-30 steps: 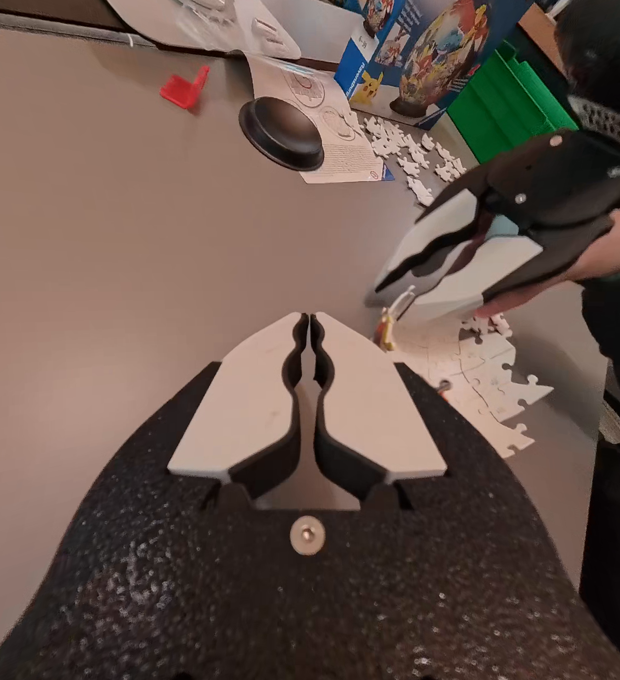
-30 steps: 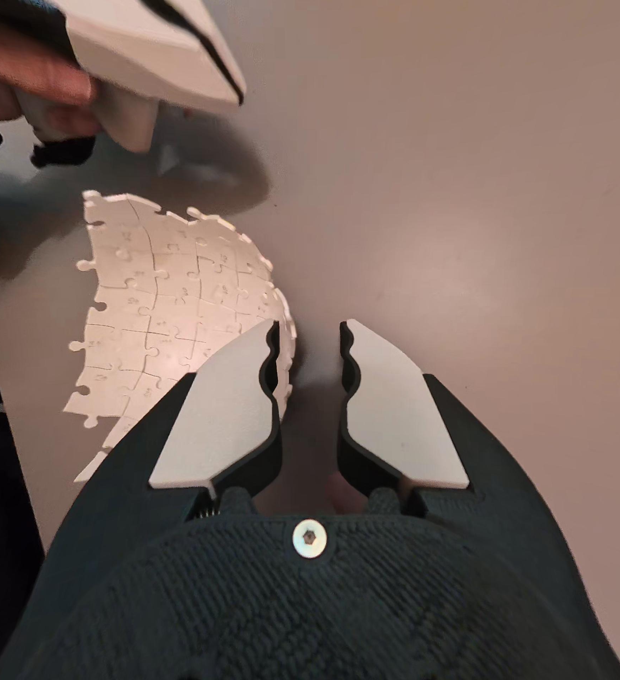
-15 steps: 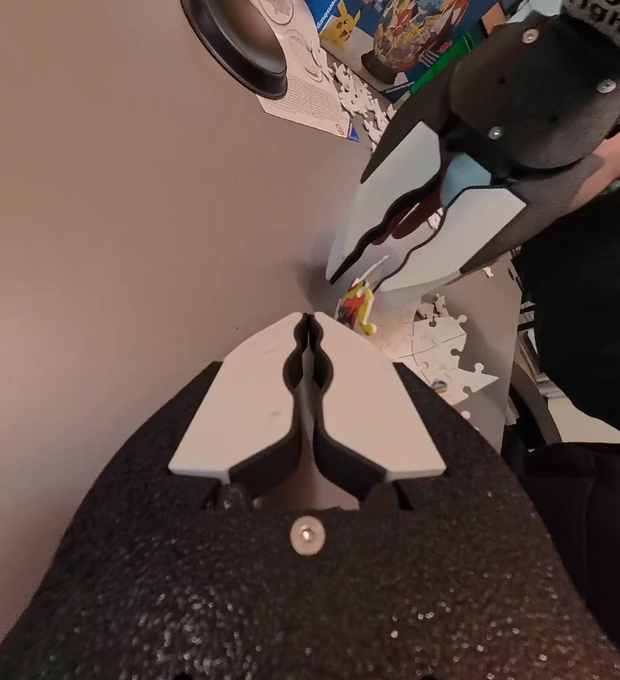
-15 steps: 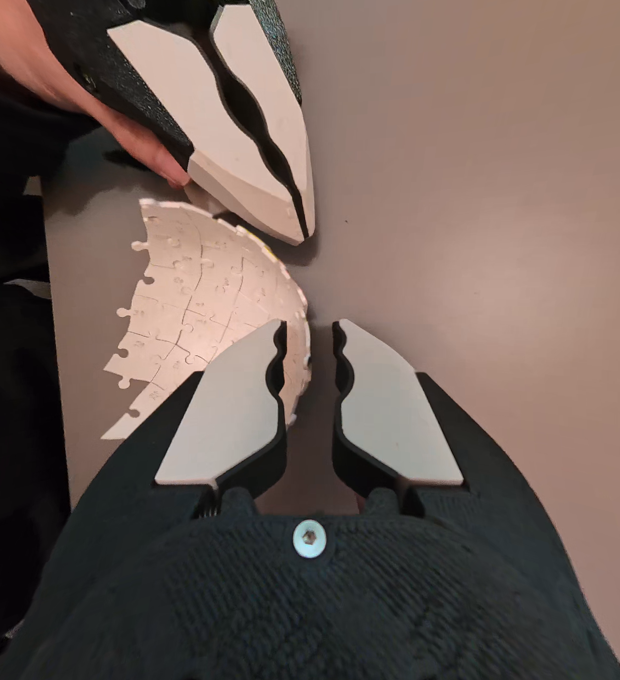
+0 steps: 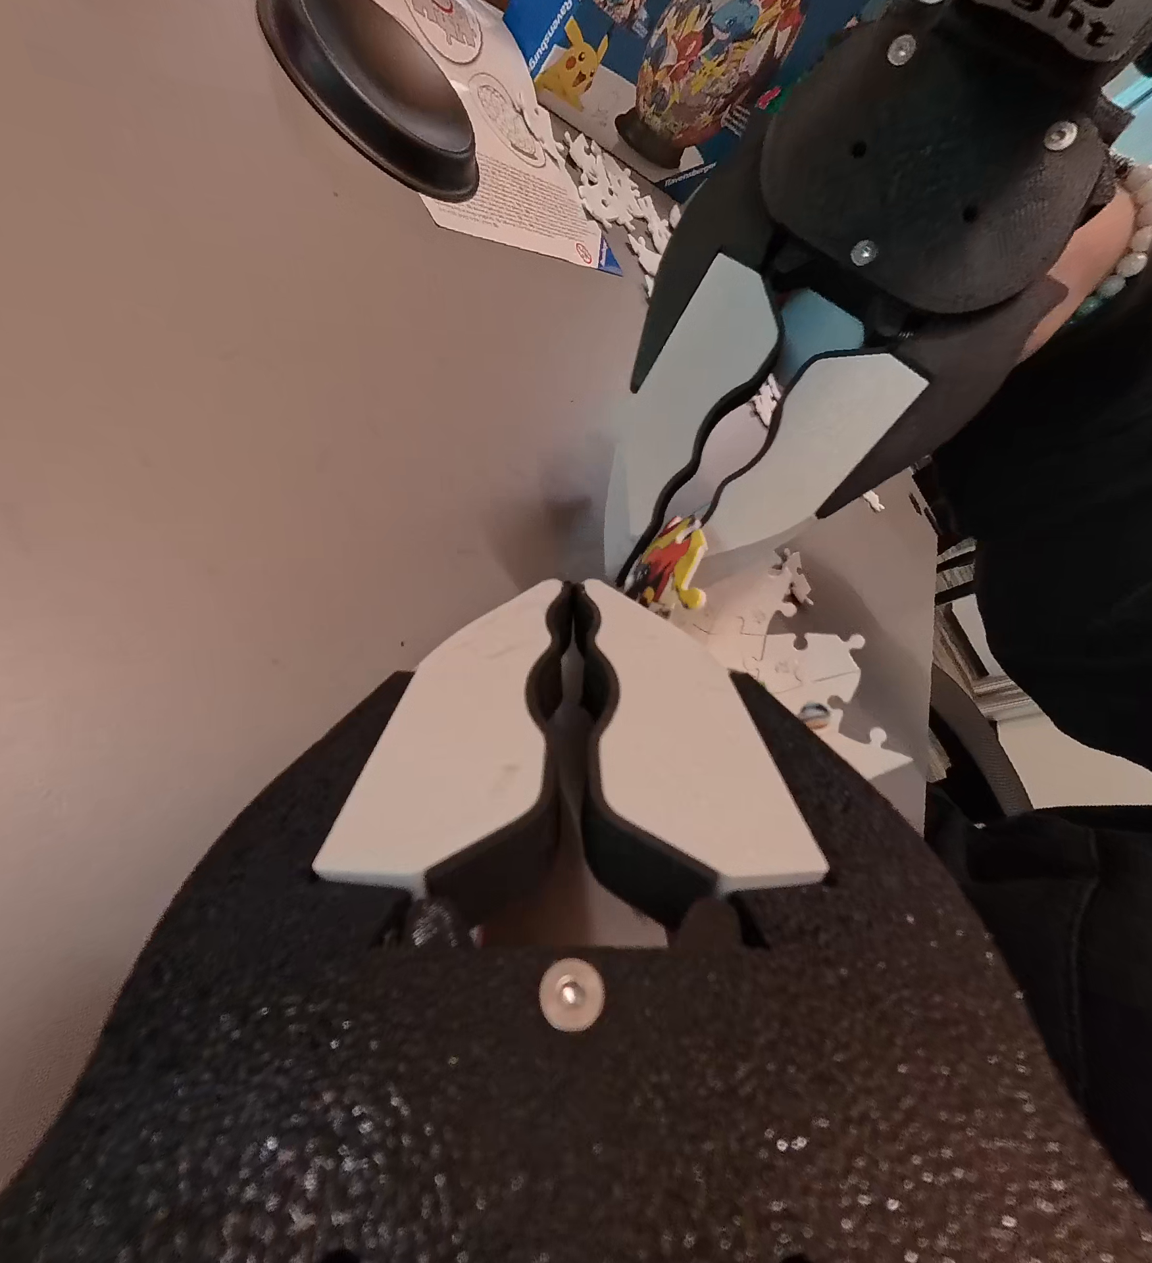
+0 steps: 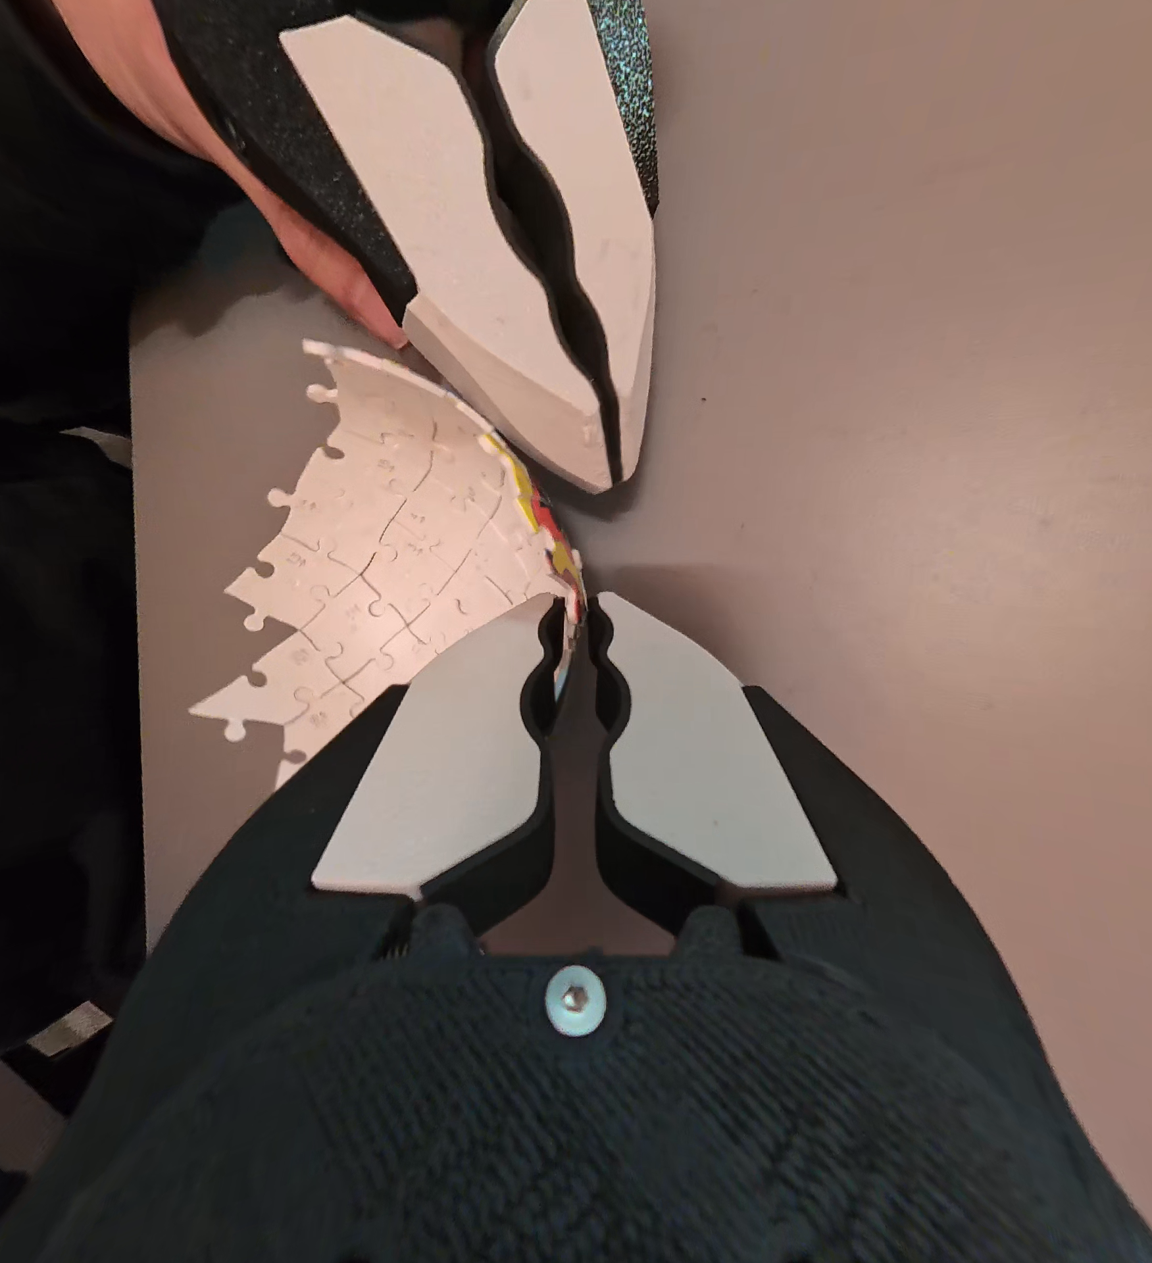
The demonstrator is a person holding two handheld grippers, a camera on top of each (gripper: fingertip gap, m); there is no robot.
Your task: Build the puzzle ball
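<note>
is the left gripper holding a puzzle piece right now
No, the left gripper is shut with nothing between its fingers, beside the curved puzzle section.

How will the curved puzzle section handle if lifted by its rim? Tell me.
Probably light: the curved puzzle section is thin, and the right gripper pinches only its rim. Likely fragile: its many interlocked pieces could part at the seams. Pushed, the bowl shape might rock.
</note>
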